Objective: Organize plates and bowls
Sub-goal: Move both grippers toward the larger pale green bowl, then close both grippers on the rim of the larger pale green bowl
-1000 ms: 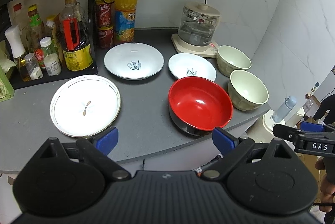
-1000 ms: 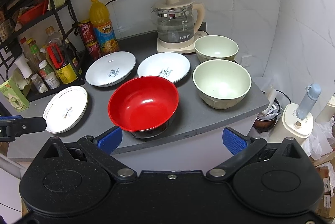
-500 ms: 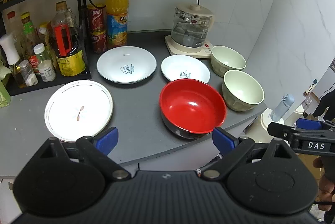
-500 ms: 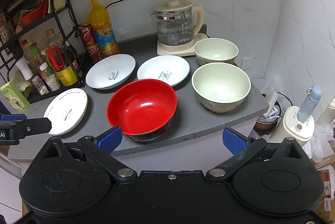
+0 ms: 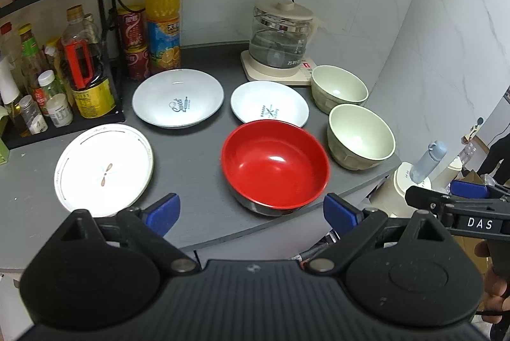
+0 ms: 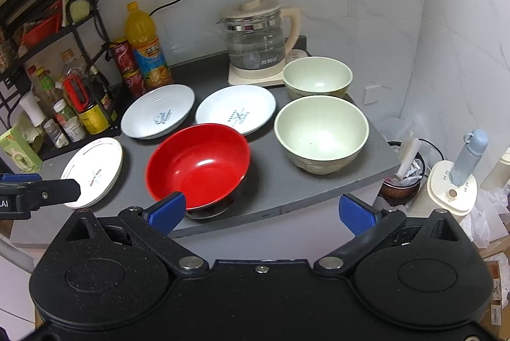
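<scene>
On the grey counter [image 5: 188, 168] stand a red bowl [image 5: 275, 164] [image 6: 199, 165], two pale green bowls, one near [image 5: 361, 138] [image 6: 322, 132] and one far [image 5: 339, 87] [image 6: 317, 76], two white deep plates [image 5: 178, 97] [image 5: 269, 105] [image 6: 157, 111] [image 6: 236, 108], and a flat white plate [image 5: 103, 167] [image 6: 94, 170]. My left gripper [image 5: 251, 211] is open in front of the counter edge, below the red bowl. My right gripper [image 6: 261, 210] is open too, its left fingertip overlapping the red bowl's near rim in view. Neither holds anything.
A glass kettle [image 6: 258, 38] on its base stands at the back. An orange juice bottle [image 5: 163, 18], red cans [image 5: 134, 44] and a rack of condiment bottles [image 5: 79, 66] line the back left. A white dispenser with a blue bottle [image 6: 459, 178] stands right of the counter.
Both grippers have drifted slightly; the left view shifted right and back so the dishes sit a little farther off. The right gripper edged toward the red bowl. No dish has moved.
</scene>
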Available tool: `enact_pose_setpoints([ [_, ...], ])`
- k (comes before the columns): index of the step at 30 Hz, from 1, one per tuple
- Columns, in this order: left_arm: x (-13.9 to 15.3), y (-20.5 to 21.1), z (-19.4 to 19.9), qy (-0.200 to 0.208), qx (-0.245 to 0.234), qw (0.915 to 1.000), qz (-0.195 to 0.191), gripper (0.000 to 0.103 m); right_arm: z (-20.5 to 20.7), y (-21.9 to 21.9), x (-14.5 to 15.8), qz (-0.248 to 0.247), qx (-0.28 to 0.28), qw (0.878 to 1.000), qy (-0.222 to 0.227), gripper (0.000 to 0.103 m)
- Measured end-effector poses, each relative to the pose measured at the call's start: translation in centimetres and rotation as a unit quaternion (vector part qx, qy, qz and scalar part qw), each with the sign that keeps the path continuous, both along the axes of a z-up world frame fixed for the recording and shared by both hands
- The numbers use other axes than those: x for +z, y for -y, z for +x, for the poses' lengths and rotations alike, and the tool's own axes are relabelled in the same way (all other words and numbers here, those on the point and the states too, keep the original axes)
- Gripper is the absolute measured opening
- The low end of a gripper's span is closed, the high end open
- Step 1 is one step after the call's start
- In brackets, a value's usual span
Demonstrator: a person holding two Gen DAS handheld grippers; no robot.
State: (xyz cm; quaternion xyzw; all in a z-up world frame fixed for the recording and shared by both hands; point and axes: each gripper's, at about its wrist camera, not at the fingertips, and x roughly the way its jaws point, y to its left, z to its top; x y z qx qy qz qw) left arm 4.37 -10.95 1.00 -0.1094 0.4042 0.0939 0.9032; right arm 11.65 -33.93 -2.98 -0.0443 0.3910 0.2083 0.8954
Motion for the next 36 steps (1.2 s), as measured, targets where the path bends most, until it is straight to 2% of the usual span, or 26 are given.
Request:
enact_pose_setpoints([
  [6, 0.5, 1.2, 1.8, -0.001, -0.017, 0.9998, 0.009, 0.096, 0.9, 1.4, 0.4, 0.012, -0.013, 1.0, 0.001, 0.103],
  [13, 0.5, 2.1, 4.7, -0.002, -0.038, 0.9992, 0.012, 0.096, 2.5, 2.9, 0.0, 0.051, -0.042, 0.998, -0.003, 0.103],
  [20, -0.3, 3.2, 8.6, -0.009, -0.072, 0.9974, 0.005, 0.096, 4.8, 4.0, -0.5, 0.04, -0.085, 0.996, -0.007, 0.103],
  [25, -1.2, 3.5, 11.7, -0.012, -0.11, 0.9939, -0.005, 0.096, 6.4, 4.4, -1.4, 0.046, -0.116, 0.992, -0.021, 0.103],
  [29, -1.8, 3.2, 14.4, -0.013, -0.135, 0.9903, -0.032, 0.096, 8.0, 4.5, -2.3, 0.058, -0.143, 0.988, -0.029, 0.103],
  [36, -3.3, 3.3, 19.8, -0.017, -0.182, 0.9826, -0.036, 0.095, 11.0, 4.5, -4.3, 0.075, -0.187, 0.978, -0.045, 0.102],
])
